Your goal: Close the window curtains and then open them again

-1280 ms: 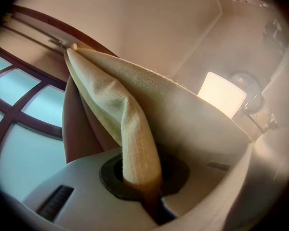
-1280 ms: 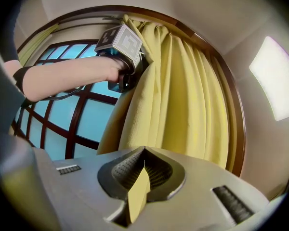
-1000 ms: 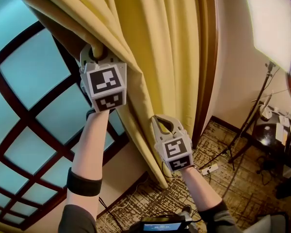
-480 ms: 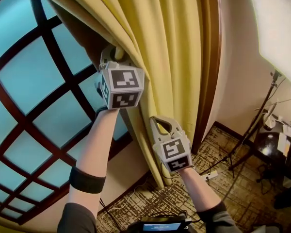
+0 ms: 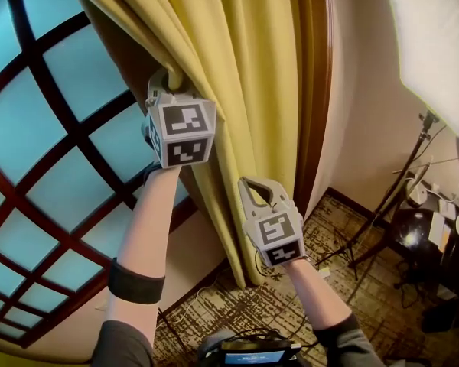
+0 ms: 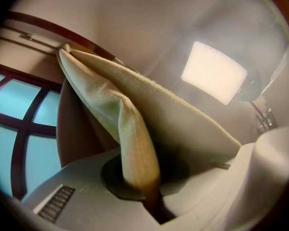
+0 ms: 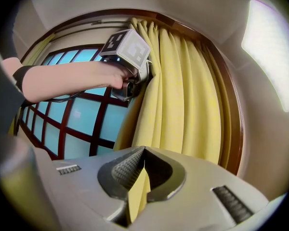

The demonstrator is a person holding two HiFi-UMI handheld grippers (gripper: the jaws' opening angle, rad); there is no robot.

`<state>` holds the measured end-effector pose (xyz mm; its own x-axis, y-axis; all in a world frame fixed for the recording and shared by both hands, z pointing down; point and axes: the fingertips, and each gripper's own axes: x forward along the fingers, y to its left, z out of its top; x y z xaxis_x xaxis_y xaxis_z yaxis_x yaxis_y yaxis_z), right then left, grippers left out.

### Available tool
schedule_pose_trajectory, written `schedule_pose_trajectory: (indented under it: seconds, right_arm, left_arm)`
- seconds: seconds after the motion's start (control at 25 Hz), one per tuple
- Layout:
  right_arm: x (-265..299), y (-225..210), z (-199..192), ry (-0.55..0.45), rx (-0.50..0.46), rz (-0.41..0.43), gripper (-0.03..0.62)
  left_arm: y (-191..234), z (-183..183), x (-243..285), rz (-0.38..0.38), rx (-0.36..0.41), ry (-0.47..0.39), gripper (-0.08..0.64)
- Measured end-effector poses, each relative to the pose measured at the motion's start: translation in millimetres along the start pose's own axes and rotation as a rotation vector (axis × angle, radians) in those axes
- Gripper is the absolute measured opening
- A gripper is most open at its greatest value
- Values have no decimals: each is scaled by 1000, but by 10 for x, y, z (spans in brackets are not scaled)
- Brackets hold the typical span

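Observation:
A yellow curtain (image 5: 252, 75) hangs bunched against the dark wooden window frame (image 5: 312, 90) on the right. The window (image 5: 53, 144) with dark red bars and blue-lit panes lies uncovered at the left. My left gripper (image 5: 167, 82) is raised and shut on the curtain's leading edge; a fold of curtain (image 6: 130, 148) runs down between its jaws. Lower down, my right gripper (image 5: 262, 193) is shut on the same curtain, with a strip of yellow fabric (image 7: 137, 189) pinched between its ridged pads. In the right gripper view the left gripper (image 7: 132, 83) shows at the curtain's edge.
A bright softbox lamp (image 5: 436, 44) on a light stand (image 5: 402, 182) is at the right. Cables and a power strip (image 5: 321, 270) lie on the patterned carpet (image 5: 367, 297). A dark round table (image 5: 417, 228) with small things on it is at the far right.
Both grippers have carried the curtain's edge to the right, toward the frame. More window panes show at the left and the curtain is more bunched. Both grips are unchanged.

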<state>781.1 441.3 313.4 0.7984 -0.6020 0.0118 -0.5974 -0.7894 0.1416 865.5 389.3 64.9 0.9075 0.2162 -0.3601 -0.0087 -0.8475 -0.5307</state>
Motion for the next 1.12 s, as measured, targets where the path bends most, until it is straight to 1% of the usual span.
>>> schedule_pose_trajectory:
  seconds: [0.08, 0.2, 0.32, 0.44, 0.56, 0.72, 0.88, 0.96, 1.12]
  right_arm:
    - [19, -77, -30, -5, 12, 7, 15]
    - [108, -67, -76, -13, 42, 30, 15]
    - [259, -38, -83, -18, 37, 45, 15]
    - [419, -100, -74, -14, 19, 40, 15]
    - [544, -216, -102, 3, 1, 18, 15]
    - [759, -398, -64, -1, -23, -24, 15]
    - [897, -580, -34, -15, -33, -74, 15]
    - [947, -665, -17, -20, -35, -95, 15]
    - [1010, -790, -54, -12, -36, -106, 15]
  left_arm:
    - [18, 20, -14, 9, 1, -3, -2]
    - [48, -6, -30, 12, 13, -1, -2]
    - [89, -64, 28, 9, 15, -12, -2]
    - [157, -90, 123, 21, 13, -40, -2]
    - [155, -118, 228, 18, 21, -75, 0]
    - [187, -127, 413, 9, 20, -123, -2]
    - [111, -57, 642, -26, 11, -166, -2]
    - [94, -7, 744, -29, 14, -186, -2]
    - [52, -3, 886, -31, 23, -201, -2]
